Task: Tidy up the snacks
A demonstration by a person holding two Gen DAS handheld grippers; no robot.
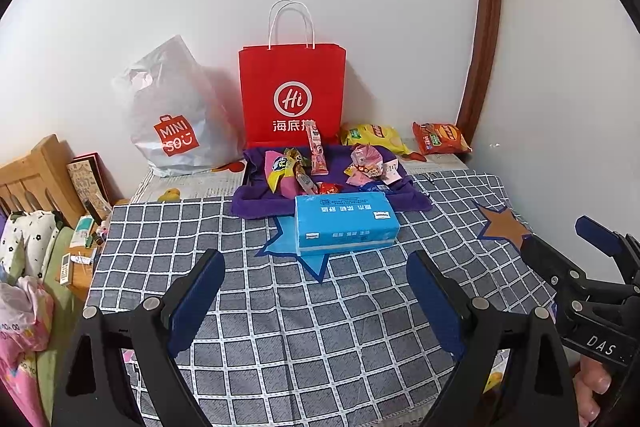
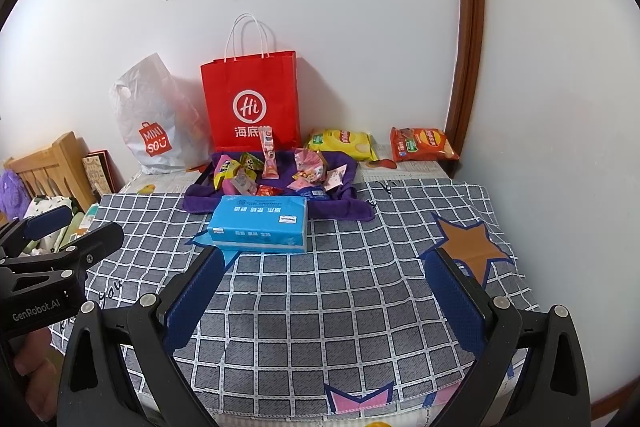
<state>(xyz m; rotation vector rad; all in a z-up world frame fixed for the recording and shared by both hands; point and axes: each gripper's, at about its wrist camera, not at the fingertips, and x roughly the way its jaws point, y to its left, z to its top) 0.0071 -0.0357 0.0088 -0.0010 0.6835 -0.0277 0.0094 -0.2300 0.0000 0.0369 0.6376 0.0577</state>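
Observation:
Several small wrapped snacks [image 1: 316,167] [image 2: 276,171] lie piled on a purple cloth [image 1: 416,201] [image 2: 352,209] at the far side of the checked tablecloth. A yellow chip bag [image 1: 374,137] [image 2: 344,143] and an orange chip bag [image 1: 440,138] [image 2: 422,145] lie behind it to the right. A red paper bag [image 1: 292,91] [image 2: 250,99] stands upright against the wall. My left gripper [image 1: 316,267] hangs open over the cloth, nothing between its fingers. My right gripper [image 2: 324,267] is open and empty too, well short of the snacks.
A blue tissue pack [image 1: 346,223] [image 2: 260,225] lies in front of the purple cloth. A white plastic shopping bag [image 1: 176,115] [image 2: 154,119] leans left of the red bag. A wooden bed frame [image 1: 36,175] and clutter sit left of the table. A brown door frame [image 1: 486,27] rises at right.

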